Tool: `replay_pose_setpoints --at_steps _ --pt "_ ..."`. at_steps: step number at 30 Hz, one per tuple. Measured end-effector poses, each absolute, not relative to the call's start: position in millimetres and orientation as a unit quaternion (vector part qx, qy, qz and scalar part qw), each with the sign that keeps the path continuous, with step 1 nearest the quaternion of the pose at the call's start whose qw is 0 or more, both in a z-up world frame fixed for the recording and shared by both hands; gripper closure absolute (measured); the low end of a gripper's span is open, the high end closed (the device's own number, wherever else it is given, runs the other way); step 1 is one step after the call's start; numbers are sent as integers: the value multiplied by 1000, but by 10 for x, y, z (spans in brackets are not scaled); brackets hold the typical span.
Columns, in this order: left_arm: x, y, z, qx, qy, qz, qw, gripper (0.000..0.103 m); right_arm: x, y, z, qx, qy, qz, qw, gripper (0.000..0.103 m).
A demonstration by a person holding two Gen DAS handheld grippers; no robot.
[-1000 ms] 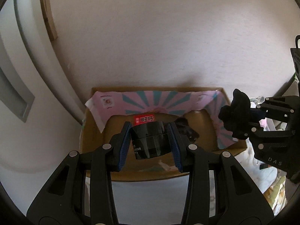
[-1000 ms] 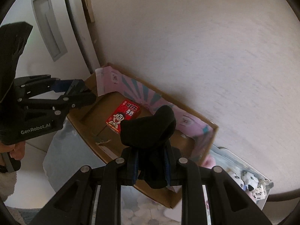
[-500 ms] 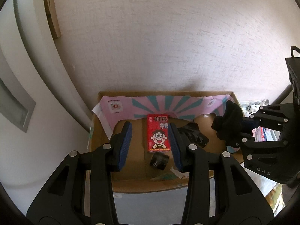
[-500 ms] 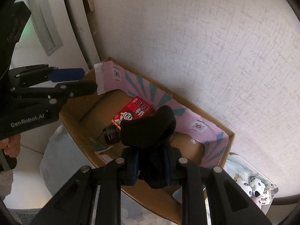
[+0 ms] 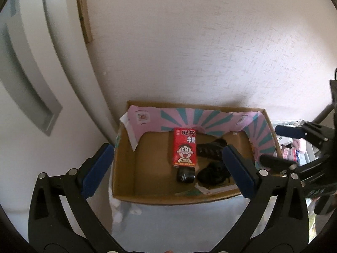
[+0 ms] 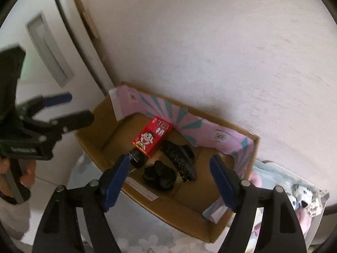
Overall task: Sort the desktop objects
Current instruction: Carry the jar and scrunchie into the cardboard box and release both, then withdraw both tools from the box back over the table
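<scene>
A cardboard box with a pink and teal lining stands against the wall. Inside lie a red milk carton, a small black jar, a black hair claw and a black scrunchie. My left gripper is open and empty above the box's front. My right gripper is open and empty above the box; it also shows at the right of the left wrist view.
A white cabinet door with a recessed handle stands left of the box. A textured wall rises behind it. A pile of plush toys and packets lies to the right. The box sits on a pale floral cloth.
My right gripper opened and dropped the black scrunchie into the box. My left gripper opened wider after releasing the black jar and pulled back.
</scene>
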State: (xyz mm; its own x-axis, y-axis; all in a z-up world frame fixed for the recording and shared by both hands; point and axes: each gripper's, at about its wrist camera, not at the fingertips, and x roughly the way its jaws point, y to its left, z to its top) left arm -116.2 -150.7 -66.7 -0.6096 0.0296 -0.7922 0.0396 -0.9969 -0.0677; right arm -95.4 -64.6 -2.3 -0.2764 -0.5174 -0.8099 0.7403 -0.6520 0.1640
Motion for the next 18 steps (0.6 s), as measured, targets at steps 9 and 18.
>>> replay_pose_setpoints --at_steps 9,18 --pt "-914 -1295 -474 428 46 -903 -14 0 -974 241 406 453 60 -809 369 28" --pt "-701 -852 -210 399 43 -913 -69 0 -853 1371 452 473 -12 -827 303 28"
